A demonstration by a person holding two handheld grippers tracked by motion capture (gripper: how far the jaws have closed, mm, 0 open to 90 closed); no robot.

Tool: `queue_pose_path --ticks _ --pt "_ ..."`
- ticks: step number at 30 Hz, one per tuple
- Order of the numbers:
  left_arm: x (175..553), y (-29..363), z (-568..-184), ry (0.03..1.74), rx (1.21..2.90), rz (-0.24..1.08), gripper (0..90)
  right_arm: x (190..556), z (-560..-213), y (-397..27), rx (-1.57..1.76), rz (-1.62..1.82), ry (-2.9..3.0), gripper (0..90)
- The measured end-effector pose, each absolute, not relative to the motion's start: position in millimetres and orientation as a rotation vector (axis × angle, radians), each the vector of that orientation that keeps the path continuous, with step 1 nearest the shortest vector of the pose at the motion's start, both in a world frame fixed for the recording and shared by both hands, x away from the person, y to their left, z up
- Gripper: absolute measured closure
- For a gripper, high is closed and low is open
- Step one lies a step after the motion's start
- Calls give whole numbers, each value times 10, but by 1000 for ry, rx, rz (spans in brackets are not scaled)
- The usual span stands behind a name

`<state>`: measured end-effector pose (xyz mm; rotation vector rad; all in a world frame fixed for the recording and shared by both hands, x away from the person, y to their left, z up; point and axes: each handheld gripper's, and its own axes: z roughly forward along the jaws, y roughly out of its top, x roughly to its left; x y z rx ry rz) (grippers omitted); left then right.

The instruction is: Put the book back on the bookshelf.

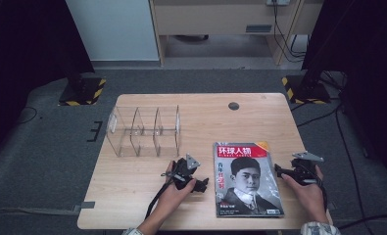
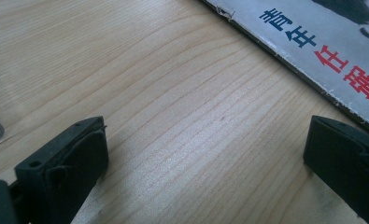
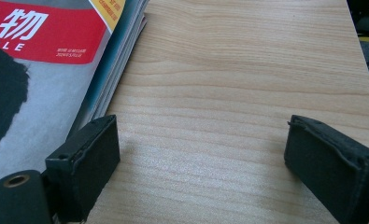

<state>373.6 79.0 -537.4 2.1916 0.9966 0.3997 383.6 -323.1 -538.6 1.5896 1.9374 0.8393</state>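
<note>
A magazine with a red title band and a portrait cover lies flat on the wooden table, right of centre. My left gripper rests just left of the magazine, open, with bare wood between its jaws. In the left gripper view the magazine edge runs past the right jaw. My right gripper sits at the magazine's right edge, open and holding nothing. In the right gripper view its left jaw stands beside the magazine and its stacked page edges.
A clear acrylic organiser with several upright dividers stands at the table's back left. A dark round grommet sits near the far edge. Two stand bases with yellow-black tape flank the table on the floor.
</note>
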Motion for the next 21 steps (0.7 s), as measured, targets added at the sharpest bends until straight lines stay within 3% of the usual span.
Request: queue_pose_path --ticks 8,14,21 --pt "3725 786 -5373 982 2197 395 0 3804 -5334 -3277 1604 856 1885 156" --pt "3697 776 -5334 981 2158 364 46 3751 -5175 -3208 1555 959 1881 253" --pt "3619 682 -5283 964 2131 343 71 3755 -5133 -2952 1464 1019 1986 218"
